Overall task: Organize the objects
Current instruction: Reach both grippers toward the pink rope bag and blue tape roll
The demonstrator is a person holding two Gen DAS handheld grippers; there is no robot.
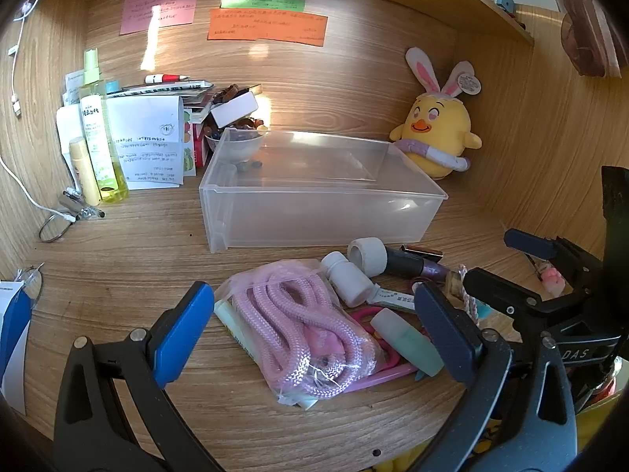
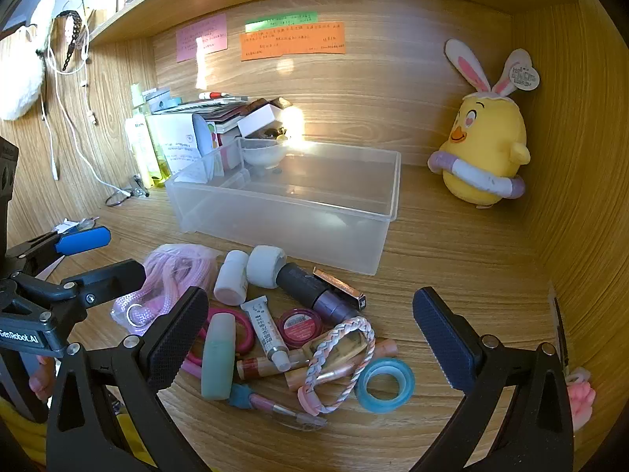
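Observation:
A clear plastic bin [image 1: 314,212] [image 2: 291,220] stands empty on the wooden desk. In front of it lies a heap of small items: a bagged pink rope [image 1: 302,334] [image 2: 165,279], a white bottle [image 1: 348,279] [image 2: 232,277], a roll of white tape [image 2: 265,265], a mint green tube [image 2: 218,356], a braided bracelet [image 2: 338,362] and a blue tape ring [image 2: 385,383]. My left gripper [image 1: 314,326] is open, its jaws on either side of the rope bag. My right gripper [image 2: 310,334] is open above the heap.
A yellow plush chick [image 1: 438,129] [image 2: 485,153] sits at the back right. Bottles [image 1: 98,145], papers and a white bowl [image 1: 236,145] crowd the back left. Cables [image 2: 74,133] hang on the left wall. A shelf runs overhead.

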